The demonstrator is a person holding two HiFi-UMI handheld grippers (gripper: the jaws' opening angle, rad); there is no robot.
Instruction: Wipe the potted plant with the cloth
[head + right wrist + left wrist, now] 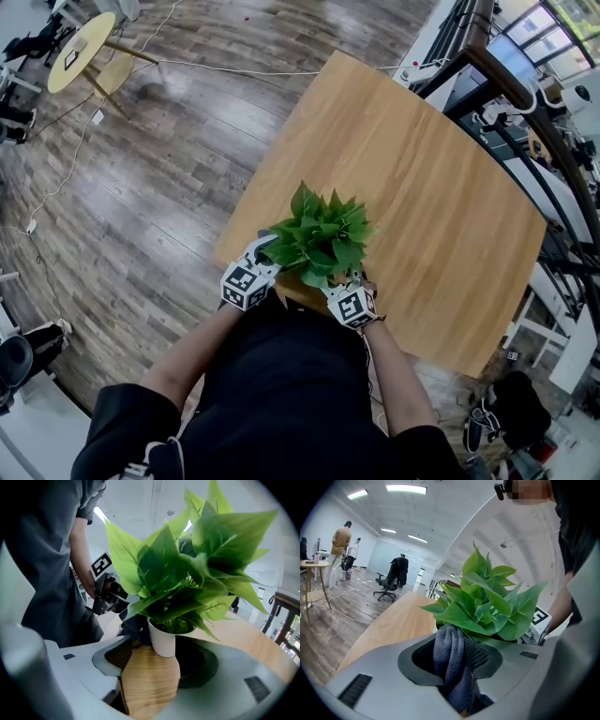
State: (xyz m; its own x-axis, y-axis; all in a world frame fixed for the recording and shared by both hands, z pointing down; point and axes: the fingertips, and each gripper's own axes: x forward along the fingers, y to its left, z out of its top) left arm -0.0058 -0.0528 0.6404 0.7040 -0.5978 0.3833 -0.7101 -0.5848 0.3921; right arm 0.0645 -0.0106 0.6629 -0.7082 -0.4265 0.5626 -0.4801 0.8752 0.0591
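Green plant [321, 236]; white pot [162, 641]; grey cloth [452, 663]

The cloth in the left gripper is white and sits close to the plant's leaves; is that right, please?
Not quite: the left gripper view shows the cloth is dark grey, not white; it does sit close to the plant's leaves.

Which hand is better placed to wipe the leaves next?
Left. The left tool grips the grey cloth beside the leaves; the right tool is open at the white pot, without cloth.
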